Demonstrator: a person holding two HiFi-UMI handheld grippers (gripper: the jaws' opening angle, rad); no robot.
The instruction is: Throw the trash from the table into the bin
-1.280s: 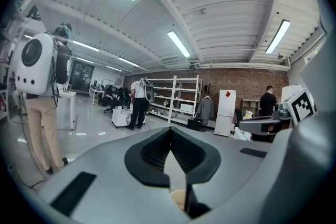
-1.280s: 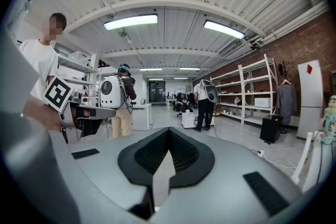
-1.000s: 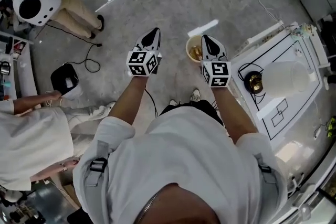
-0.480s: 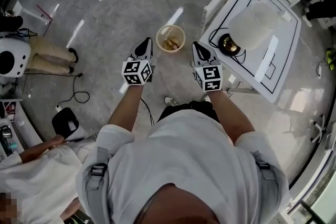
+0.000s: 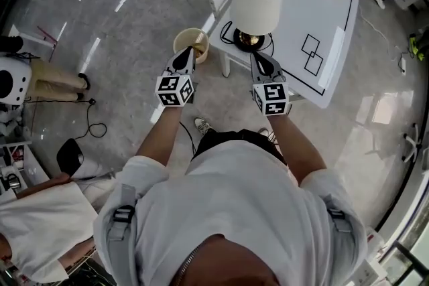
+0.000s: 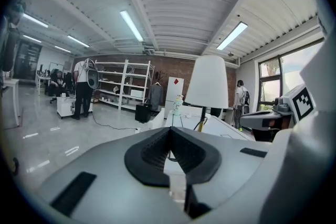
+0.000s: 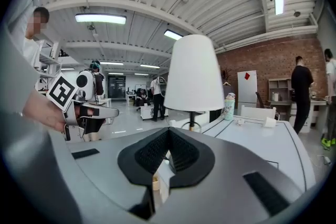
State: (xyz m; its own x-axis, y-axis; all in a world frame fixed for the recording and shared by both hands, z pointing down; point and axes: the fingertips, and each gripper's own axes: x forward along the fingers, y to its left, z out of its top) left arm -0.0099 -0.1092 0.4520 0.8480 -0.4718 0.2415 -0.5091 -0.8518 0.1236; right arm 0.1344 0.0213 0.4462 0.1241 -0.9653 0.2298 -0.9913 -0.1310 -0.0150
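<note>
The bin [image 5: 181, 38] stands just beyond the closed left tongs [image 5: 190, 55].

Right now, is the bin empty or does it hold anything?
Not empty: brownish stuff shows inside the bin, partly behind the left gripper. What it is I cannot tell.

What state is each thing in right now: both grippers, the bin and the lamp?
left gripper, shut, empty
right gripper, shut, empty
bin, upright beside the table, something brownish inside
lamp, upright on the table
</note>
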